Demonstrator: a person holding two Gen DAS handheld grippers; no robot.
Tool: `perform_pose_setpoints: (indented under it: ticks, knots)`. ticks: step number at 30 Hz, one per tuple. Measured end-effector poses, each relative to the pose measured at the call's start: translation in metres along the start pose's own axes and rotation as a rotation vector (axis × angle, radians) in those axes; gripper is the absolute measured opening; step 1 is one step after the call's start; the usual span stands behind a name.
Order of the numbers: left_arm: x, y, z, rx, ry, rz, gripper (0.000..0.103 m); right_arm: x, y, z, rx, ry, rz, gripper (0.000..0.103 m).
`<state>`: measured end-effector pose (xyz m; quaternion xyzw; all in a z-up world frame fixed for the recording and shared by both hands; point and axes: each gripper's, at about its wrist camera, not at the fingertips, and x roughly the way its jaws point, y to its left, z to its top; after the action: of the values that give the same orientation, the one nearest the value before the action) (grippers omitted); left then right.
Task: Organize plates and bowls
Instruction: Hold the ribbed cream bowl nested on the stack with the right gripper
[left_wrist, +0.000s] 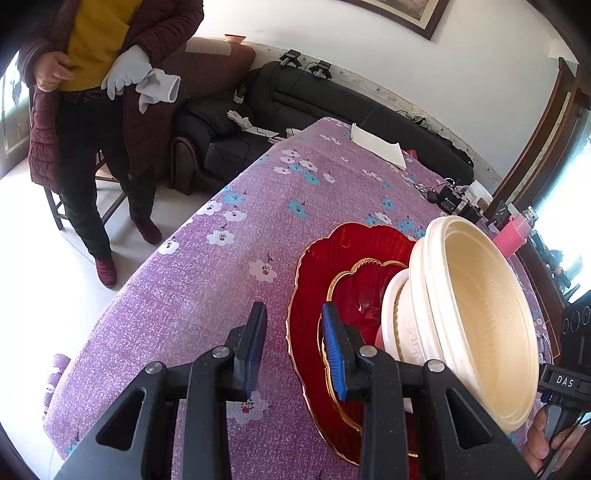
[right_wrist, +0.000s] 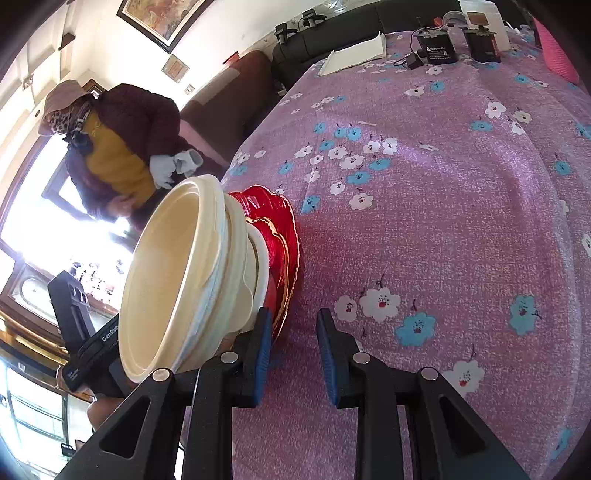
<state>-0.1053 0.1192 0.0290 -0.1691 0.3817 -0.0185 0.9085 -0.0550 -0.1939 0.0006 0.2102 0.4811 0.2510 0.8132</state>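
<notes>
In the left wrist view, the left tool (left_wrist: 294, 345) has its fingers spread a little with nothing pinched; only the purple flowered cloth of the bench (left_wrist: 207, 295) shows in the gap. Just to the right of this tool lies a large red plate (left_wrist: 314, 266) with a scalloped gold rim, a smaller red plate (left_wrist: 364, 284) resting inside it, and stacked cream bowls (left_wrist: 476, 317) standing on top of both. The tool's right finger (left_wrist: 334, 350) overlaps the edge of the red plates, though contact cannot be told. This view alone shows a dark sofa (left_wrist: 332, 99) beyond the bench, a white sheet of paper (left_wrist: 376, 146) on the far end of the cloth, and the standing person (left_wrist: 99, 122) down to the shoes, with white gloves (left_wrist: 140, 79) at the waist. At the lower right edge a hand grips the handle of the other device. In the right wrist view, the right tool (right_wrist: 294, 356) is likewise slightly spread and empty, over bare cloth. Here the bowl stack and red plates sit just to the left of the tool, the bowls' side close against its left finger (right_wrist: 262, 354). Only this view shows a black battery pack (right_wrist: 437, 46) and a small charger on the far side of the bench, and a framed picture (right_wrist: 162, 18) on the wall.
</notes>
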Motion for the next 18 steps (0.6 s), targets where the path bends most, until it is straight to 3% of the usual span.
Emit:
perform_pose_setpoints:
  ticks: [3, 5, 8, 18]
  knots:
    - [0.001, -0.005, 0.0, 0.017, -0.005, -0.008, 0.019, 0.008, 0.002, 0.003, 0.005, -0.014, -0.009, 0.021]
    - [0.0, -0.009, 0.0, 0.03, -0.016, 0.015, 0.019, 0.014, 0.003, 0.004, 0.002, -0.009, -0.001, 0.016]
    - [-0.002, -0.011, 0.0, 0.022, -0.024, 0.014, 0.018, 0.012, 0.01, 0.0, -0.044, -0.029, -0.037, 0.015]
    - [-0.002, -0.053, -0.004, 0.063, -0.022, -0.029, 0.018, -0.024, -0.011, -0.004, -0.004, -0.074, -0.037, 0.015]
